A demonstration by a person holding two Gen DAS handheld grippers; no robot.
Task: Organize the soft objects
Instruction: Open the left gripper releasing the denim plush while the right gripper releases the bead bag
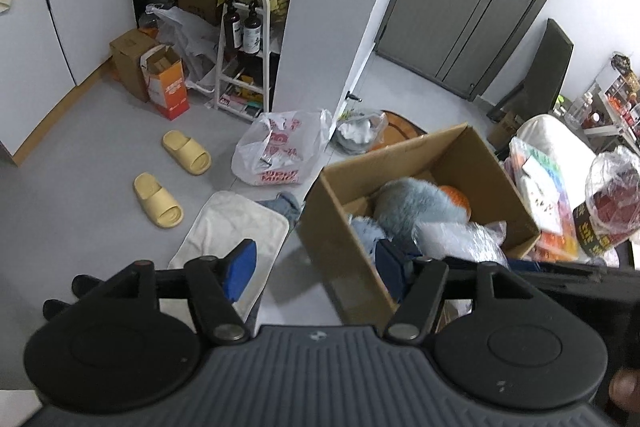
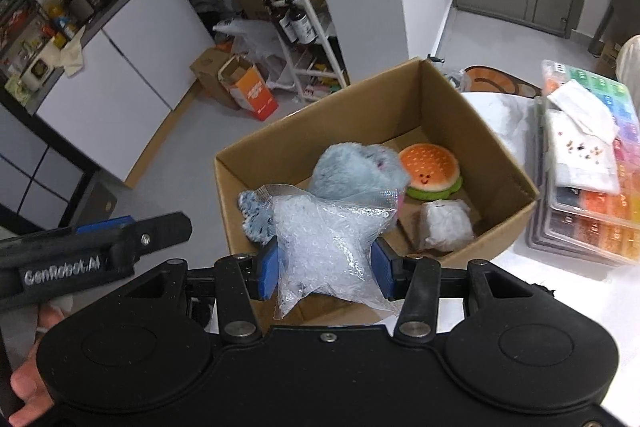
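L gripper (image 1: 316,267): jaws wide apart, nothing between the pads, sitting at the near-left wall of the cardboard box (image 2: 276,147). In the R view its finger pokes in at lower left, clear of the load, so I guess it's parked there to stay out of the way.

R gripper (image 2: 324,267): jaws part-closed, both blue pads pinching a clear star-shaped bag of beads (image 2: 328,243) by its waist. Bag hangs over the near rim, frame centre, tips flopping below the pads. A waist grip likely stops it sagging out.

Already in the box, L to R: blue-grey plush (image 2: 356,171), burger plush (image 2: 430,167), small white plush (image 2: 444,225).

Room: the free floor patch in the box looks to be front-centre, between the blue plush and the white one. Near rim is just under the bag, so the bottom tip could snag on it. Right of the box, a bead organizer case (image 2: 592,187) sits close to the wall, so little swing room there.
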